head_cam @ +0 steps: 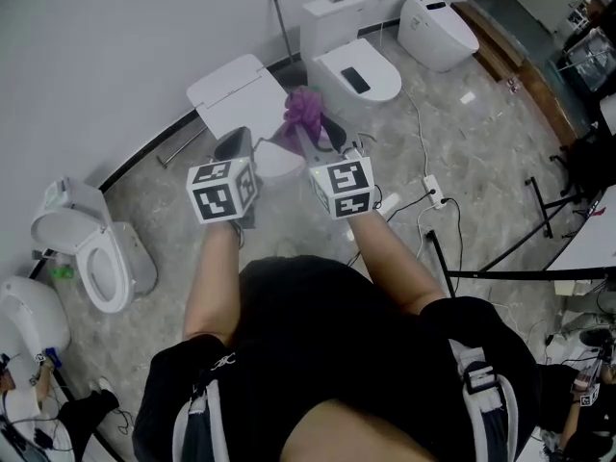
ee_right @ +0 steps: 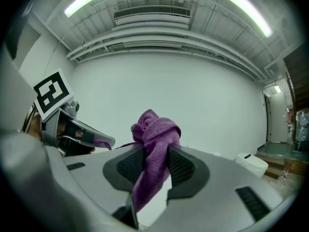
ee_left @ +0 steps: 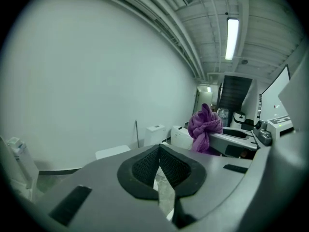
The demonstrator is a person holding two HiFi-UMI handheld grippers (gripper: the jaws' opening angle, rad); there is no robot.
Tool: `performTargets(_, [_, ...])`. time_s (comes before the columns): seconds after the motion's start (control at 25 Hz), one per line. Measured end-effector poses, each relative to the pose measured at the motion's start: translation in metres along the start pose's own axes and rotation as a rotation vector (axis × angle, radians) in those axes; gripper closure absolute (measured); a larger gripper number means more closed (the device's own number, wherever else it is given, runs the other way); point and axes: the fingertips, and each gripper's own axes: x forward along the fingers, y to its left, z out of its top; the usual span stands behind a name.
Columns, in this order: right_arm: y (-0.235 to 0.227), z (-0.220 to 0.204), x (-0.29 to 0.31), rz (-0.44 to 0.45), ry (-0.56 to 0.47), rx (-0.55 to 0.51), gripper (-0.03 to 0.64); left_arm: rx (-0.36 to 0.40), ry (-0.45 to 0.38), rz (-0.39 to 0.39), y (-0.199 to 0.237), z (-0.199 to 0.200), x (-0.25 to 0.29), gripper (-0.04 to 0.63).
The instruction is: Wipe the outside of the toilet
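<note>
You're carrying the purple cloth [ee_right: 155,129] in the right claw [ee_right: 155,152], which is clenched on it, but look how it's sitting: a fat knot is bulging above the pads and only a thin tail is passing between them. The moment you're dragging that across porcelain, I'd expect the knot to catch and the tail to be pulled free, or the hard claw tips to be scraping the toilet [head_cam: 236,92] instead of the fabric. That toilet, lid down, is waiting right ahead against the wall, with the cloth hanging in front of its bowl and, as far as I can judge, not yet touching. Your left claw [ee_left: 158,151] is pressed closed on nothing and riding just beside the right one, so it's risking a knock on the rim. A power strip [head_cam: 433,192] is lying on the floor [head_cam: 481,142] near your right side, so a careless step could snag it.
</note>
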Motion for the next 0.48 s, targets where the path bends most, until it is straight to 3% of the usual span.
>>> performTargets(0.24, [0.016, 0.005, 0.078, 0.061, 0.018, -0.049, 0.489, -0.040, -0.006, -0.005, 0.061, 0.022, 0.042, 0.586])
performTargets(0.48, [0.023, -0.006, 0.125, 0.053, 0.031, -0.029, 0.489, -0.053, -0.009, 0.007, 0.105, 0.027, 0.067, 0.586])
